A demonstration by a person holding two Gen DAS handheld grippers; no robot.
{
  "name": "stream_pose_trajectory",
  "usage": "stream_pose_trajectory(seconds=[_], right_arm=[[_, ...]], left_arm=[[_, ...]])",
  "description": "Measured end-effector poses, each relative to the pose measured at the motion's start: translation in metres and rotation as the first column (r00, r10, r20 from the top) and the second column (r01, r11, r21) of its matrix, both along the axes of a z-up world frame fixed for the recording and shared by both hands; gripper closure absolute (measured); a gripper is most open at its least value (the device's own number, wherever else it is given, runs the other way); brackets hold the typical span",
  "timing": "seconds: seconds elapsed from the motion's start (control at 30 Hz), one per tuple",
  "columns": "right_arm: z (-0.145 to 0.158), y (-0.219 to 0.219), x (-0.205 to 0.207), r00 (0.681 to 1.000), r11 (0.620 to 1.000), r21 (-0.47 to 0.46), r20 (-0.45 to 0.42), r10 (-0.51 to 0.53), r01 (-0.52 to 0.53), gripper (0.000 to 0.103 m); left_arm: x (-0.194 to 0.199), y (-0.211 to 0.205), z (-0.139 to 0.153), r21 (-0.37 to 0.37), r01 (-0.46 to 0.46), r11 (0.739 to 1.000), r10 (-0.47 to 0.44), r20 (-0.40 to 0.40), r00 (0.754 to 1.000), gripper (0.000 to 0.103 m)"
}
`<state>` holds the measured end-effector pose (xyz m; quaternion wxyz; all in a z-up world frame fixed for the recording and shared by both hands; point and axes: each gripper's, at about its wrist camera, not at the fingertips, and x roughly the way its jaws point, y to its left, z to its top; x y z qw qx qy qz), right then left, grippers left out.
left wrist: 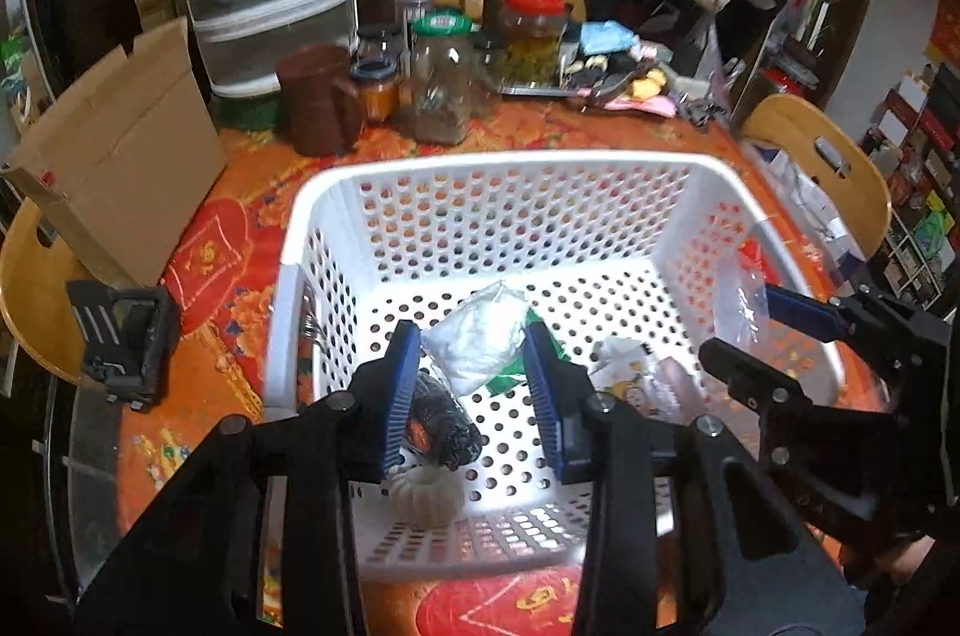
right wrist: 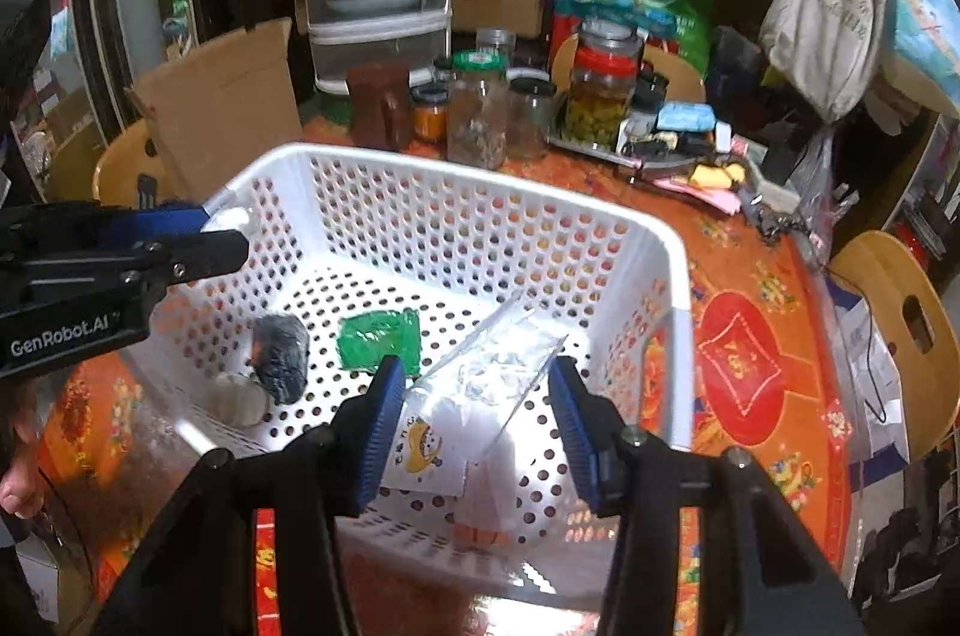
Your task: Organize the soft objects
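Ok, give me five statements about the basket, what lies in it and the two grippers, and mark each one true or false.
1. The white basket stands on the orange patterned tablecloth. True.
2. The basket is empty. False: a green packet, a dark bundle, a clear plastic bag and other items lie in it.
3. The left gripper is open above the basket floor. True.
4. The right gripper is clamped shut on the green packet. False: its jaws stand open and the packet lies apart, farther in.
5. The brown pitcher sits inside the basket. False: it stands on the table behind it, beside the jars.
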<state>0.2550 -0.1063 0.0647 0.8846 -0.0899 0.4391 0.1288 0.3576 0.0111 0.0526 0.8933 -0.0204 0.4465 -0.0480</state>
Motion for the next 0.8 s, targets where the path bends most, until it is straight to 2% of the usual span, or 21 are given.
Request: stream_pose_trajectory(seconds=[0.27,0.53,0.6,0.7,0.73,0.77,0.8], right_arm=[[-0.025,0.004,0.018,0.999,0.999,-0.045,-0.050,-0.006,0.004,0.054],[-0.032,0.002,0.023,0.998,0.999,-0.032,-0.067,-0.007,0.004,0.053],[-0.032,0.004,0.022,0.998,1.000,-0.028,-0.065,0.006,-0.007,0.046],[-0.029,0.004,0.019,0.998,1.000,-0.007,-0.056,0.012,-0.012,0.023],[-0.027,0.002,0.018,0.999,1.000,0.000,-0.051,0.011,-0.011,0.018],[-0.024,0.002,0.015,0.999,1.000,0.006,-0.041,0.012,-0.012,0.016],[-0.021,0.001,0.013,0.999,1.000,0.008,-0.032,0.013,-0.013,0.012]], left_arm=[[0.020,-0.001,-0.041,0.015,0.011,1.000,-0.010,-0.066,0.998,0.070],[0.020,0.001,-0.051,0.010,0.007,1.000,-0.006,-0.067,0.998,0.069],[0.020,0.000,-0.051,0.003,0.013,1.000,-0.012,-0.065,0.998,0.061],[0.016,-0.001,-0.048,-0.001,0.019,1.000,-0.019,-0.044,0.999,0.043],[0.014,-0.002,-0.046,0.004,0.021,1.000,-0.021,-0.034,0.999,0.026],[0.012,-0.003,-0.042,0.011,0.020,1.000,-0.020,-0.015,1.000,0.015],[0.009,-0.003,-0.039,0.015,0.018,1.000,-0.018,0.000,1.000,0.013]])
